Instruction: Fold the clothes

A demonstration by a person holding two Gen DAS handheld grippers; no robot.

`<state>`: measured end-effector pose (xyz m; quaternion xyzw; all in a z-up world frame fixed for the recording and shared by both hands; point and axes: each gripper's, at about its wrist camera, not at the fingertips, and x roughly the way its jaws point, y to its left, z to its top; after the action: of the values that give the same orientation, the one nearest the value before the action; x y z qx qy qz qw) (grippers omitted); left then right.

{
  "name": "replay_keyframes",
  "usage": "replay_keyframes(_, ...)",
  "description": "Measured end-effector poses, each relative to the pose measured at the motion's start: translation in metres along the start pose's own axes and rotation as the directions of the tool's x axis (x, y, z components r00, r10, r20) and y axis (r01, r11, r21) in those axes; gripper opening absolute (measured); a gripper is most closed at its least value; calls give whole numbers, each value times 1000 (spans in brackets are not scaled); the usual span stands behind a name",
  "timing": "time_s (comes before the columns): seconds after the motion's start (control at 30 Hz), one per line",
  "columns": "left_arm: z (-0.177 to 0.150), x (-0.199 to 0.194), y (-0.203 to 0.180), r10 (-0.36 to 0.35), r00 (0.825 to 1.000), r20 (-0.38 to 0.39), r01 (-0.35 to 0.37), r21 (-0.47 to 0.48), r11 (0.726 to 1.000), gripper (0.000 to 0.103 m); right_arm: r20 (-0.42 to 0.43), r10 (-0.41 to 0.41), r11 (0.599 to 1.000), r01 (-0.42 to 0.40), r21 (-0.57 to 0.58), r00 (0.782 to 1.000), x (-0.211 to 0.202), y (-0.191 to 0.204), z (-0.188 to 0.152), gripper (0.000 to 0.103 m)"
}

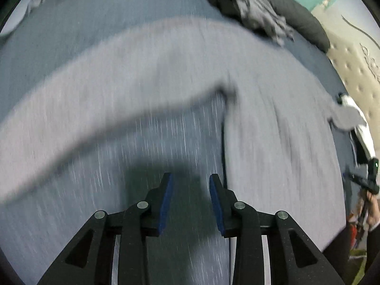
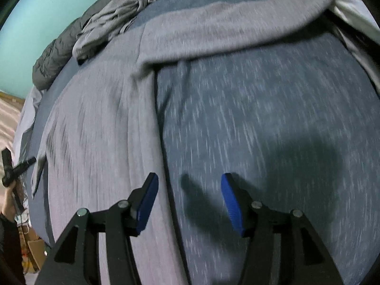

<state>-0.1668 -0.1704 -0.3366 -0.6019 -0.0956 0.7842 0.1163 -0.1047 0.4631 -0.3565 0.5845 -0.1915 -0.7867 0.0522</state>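
Your grey sweater (image 2: 99,123) lies flat on the bed (image 2: 261,118), soft and limp. Both grippers, left (image 1: 191,199) and right (image 2: 190,201), have spread, empty jaws; pinch a sleeve edge.

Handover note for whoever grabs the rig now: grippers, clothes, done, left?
Left hand-held gripper: open, empty, over the bedsheet.
Right hand-held gripper: open, empty, beside the trouser leg edge.
Grey trousers: spread flat on the bed, legs apart, unfolded.
Crumpled grey garment: by the dark duvet, untouched.
Done: trousers laid out.
Left: fold the trousers, then the crumpled piece.
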Motion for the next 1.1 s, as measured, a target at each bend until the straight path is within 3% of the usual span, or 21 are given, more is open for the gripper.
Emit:
replay_keyframes(0.13,-55,9,-4,-40,996,-78,39,-22,999,34,-48,2,1000,-3,-15,999,-5,-3,-27,56)
replay_keyframes(0.3,-95,13,-17,-72,989,-133,71,-8,997,34,-106,9,998,-15,-55,994,-10,-2,-53,56)
replay_keyframes(0.5,-125,17,-39,-93,978,-186,101,35,994,34,-152,27,996,-39,-80,988,-16,-1,-74,56)
replay_keyframes(0.67,-135,19,-40,-119,972,-205,123,8,992,34,-194,37,992,-59,-112,980,-19,3,-95,56)
replay_keyframes(0.73,-139,19,-44,-124,970,-207,131,18,991,26,-219,36,990,-64,-123,975,-17,4,-106,56)
replay_keyframes(0.77,-141,19,-46,-129,969,-213,137,26,990,8,-229,38,989,-69,-129,973,-17,4,-110,53)
replay_keyframes(0.8,-143,20,-49,-137,966,-218,146,28,989,3,-231,41,988,-74,-135,972,-18,4,-114,48)
replay_keyframes(0.87,-148,22,-54,-150,963,-225,162,35,986,3,-241,50,986,-87,-145,969,-19,5,-121,17)
replay_keyframes(0.97,-150,14,-63,-151,966,-210,167,60,984,2,-233,52,983,-91,-161,971,-23,6,-129,3)
replay_keyframes(1.1,-153,-8,-63,-147,974,-170,162,77,984,2,-204,49,979,-88,-186,978,-36,10,-140,2)
